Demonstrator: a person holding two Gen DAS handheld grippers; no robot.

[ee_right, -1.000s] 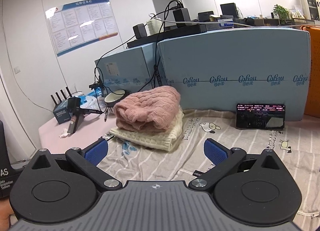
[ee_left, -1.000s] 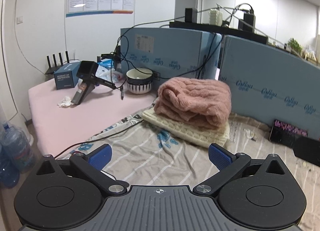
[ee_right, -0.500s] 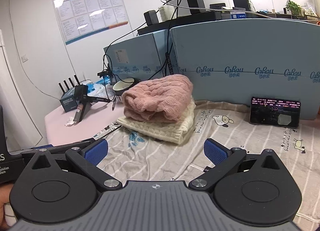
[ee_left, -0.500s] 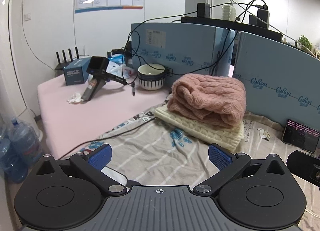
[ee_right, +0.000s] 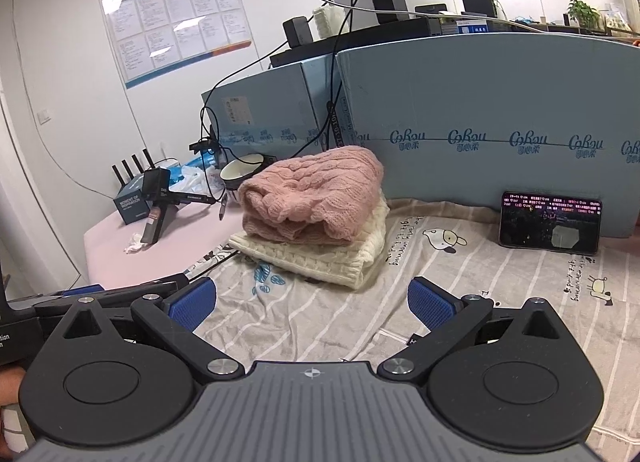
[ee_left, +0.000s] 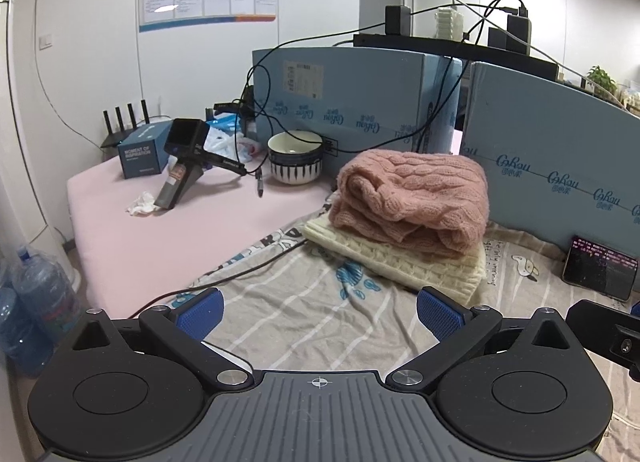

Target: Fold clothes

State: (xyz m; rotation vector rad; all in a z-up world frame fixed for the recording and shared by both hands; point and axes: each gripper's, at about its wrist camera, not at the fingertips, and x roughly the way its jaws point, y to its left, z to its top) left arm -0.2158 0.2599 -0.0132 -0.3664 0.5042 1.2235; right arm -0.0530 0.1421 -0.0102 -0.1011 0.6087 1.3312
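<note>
Both viewpoints had drawn back and risen slightly over the last second, so the folded stack sat lower and farther left in frame; neither tool had taken hold of anything.

Left gripper (ee_left: 318,308): blue-padded fingers spread wide, empty, above the striped cartoon-print sheet (ee_left: 304,310).
Right gripper (ee_right: 312,300): likewise spread wide and empty.

Pink cable-knit sweater (ee_right: 316,191), folded, resting on a folded cream knitted sweater (ee_right: 332,258); the pair lay on the sheet near the blue foam boards (ee_right: 480,109). Judgement: these two items looked finished; no unfolded garment was visible, so the folding appeared complete or awaiting a new piece.

Surroundings: smartphone with lit screen (ee_right: 550,221) propped against the board; black cable (ee_left: 240,274) trailing across the sheet just left of the stack, a possible snag; black-and-white striped ceramic bowl (ee_left: 295,157), black handheld camera (ee_left: 182,163) and dark blue box (ee_left: 144,153) on the pink pad, well apart from the stack.
</note>
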